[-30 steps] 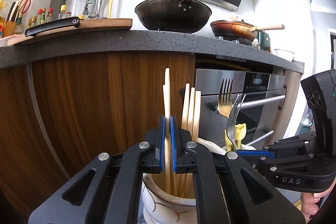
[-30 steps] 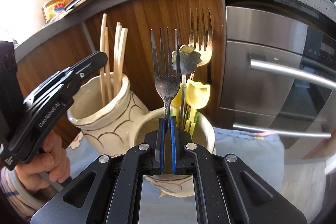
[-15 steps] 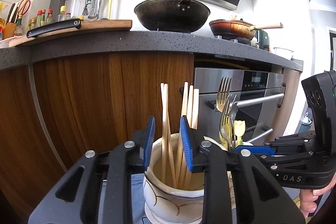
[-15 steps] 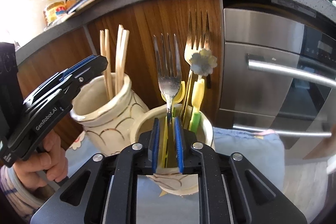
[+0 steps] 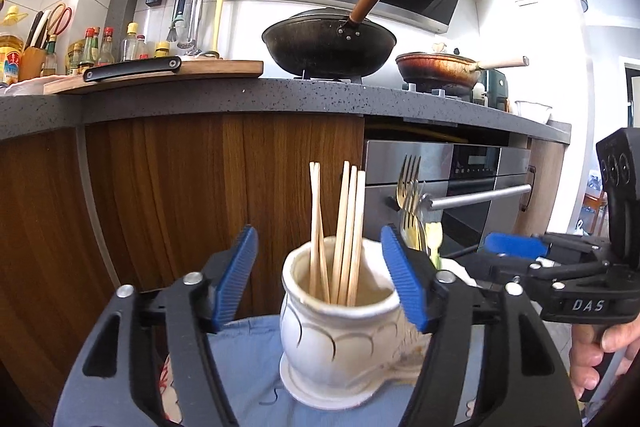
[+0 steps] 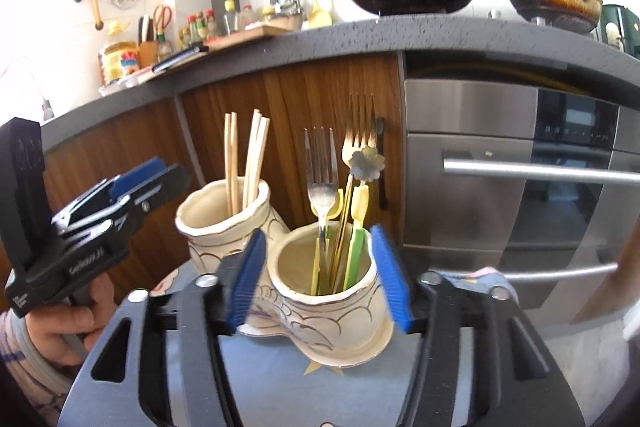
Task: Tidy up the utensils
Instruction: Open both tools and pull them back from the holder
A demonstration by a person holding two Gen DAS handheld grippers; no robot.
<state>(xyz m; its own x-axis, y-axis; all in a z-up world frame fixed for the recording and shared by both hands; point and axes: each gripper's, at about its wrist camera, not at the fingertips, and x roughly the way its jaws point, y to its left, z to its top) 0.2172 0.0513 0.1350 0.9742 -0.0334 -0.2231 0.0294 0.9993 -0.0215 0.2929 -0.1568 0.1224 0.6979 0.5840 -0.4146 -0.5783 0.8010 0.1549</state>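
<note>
Our left tool (image 5: 320,277) and right tool (image 6: 318,277) are both opening, pinching nothing: the left frames the chopsticks (image 5: 340,231) in their white ceramic cup (image 5: 340,343), the right the forks (image 6: 322,183) in the second cup (image 6: 336,311). We judge the chopsticks light, stiff and slippery, the forks heavier, all best pinched mid-shaft; the cups look fragile. They stand on a blue cloth (image 5: 248,359) before wood cabinets (image 5: 180,195) and a steel oven (image 6: 516,187).

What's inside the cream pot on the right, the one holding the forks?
In the right pot: a silver fork, a gold fork, a flower-topped pick and yellow-green handles. Their lower ends and the pot's bottom are hidden.
</note>
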